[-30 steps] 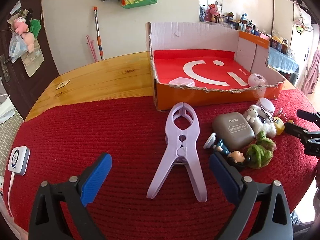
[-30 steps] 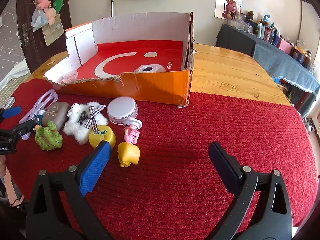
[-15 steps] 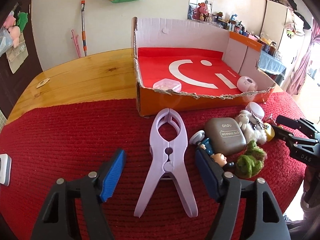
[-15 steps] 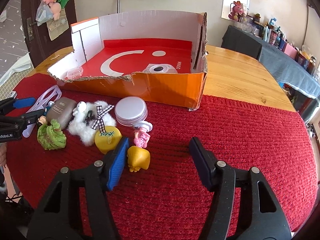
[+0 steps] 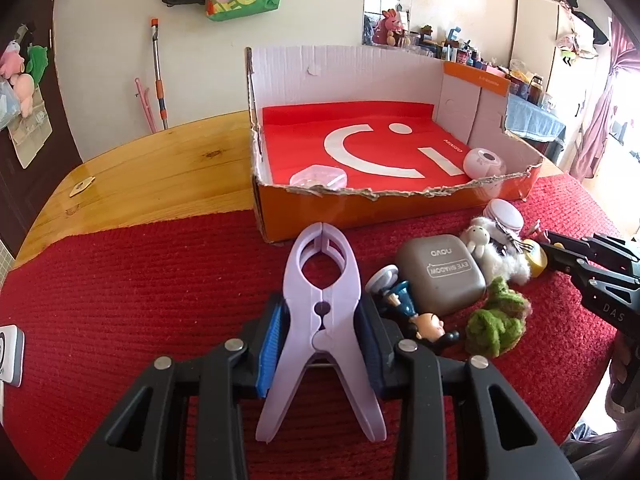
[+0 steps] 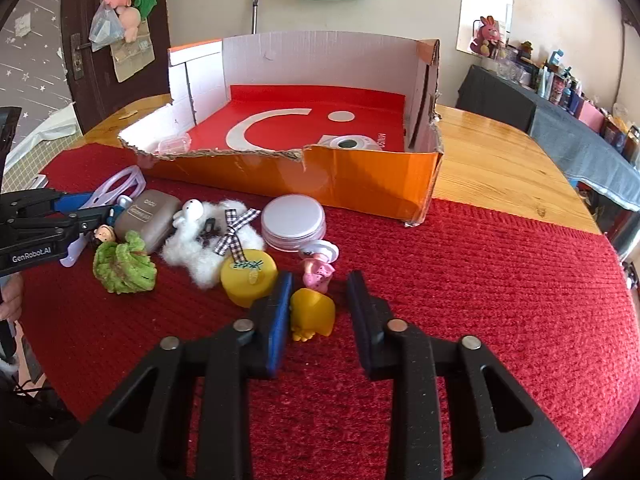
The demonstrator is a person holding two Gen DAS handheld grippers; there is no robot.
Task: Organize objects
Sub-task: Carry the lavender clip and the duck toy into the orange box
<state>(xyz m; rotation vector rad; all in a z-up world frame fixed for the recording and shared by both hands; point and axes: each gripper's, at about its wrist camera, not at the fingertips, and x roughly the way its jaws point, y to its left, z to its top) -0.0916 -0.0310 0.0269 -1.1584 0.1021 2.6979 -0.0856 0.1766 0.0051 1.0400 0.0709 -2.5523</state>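
Observation:
A lilac plastic clamp point(image 5: 324, 336) lies on the red mat point(image 5: 140, 288), pointing at the orange cardboard box point(image 5: 400, 212). My left gripper point(image 5: 322, 308) straddles its hinge; its jaws are closing and both blue pads point(image 5: 270, 344) press on the clamp's sides. In the right wrist view a small yellow toy point(image 6: 312, 312) sits between the fingers of my right gripper point(image 6: 320, 280), which is shut on it. The left gripper point(image 6: 100, 206) shows at that view's left edge, and the right gripper point(image 5: 554, 246) at the left wrist view's right edge.
Beside the clamp lie a grey eye-shadow case point(image 5: 440, 276), a small figurine point(image 5: 416, 316), a green knit piece point(image 5: 496, 324) and a fluffy white sheep point(image 5: 492, 252). A round tin point(image 6: 292, 220), yellow disc point(image 6: 248, 276) and pink figure point(image 6: 318, 268) lie near the yellow toy. The box holds a clear case point(image 5: 318, 174) and a white round gadget point(image 5: 484, 162).
Both grippers went from wide open to shut: the left closed onto the lilac clamp, the right onto the yellow toy. Both also edged forward toward their objects.

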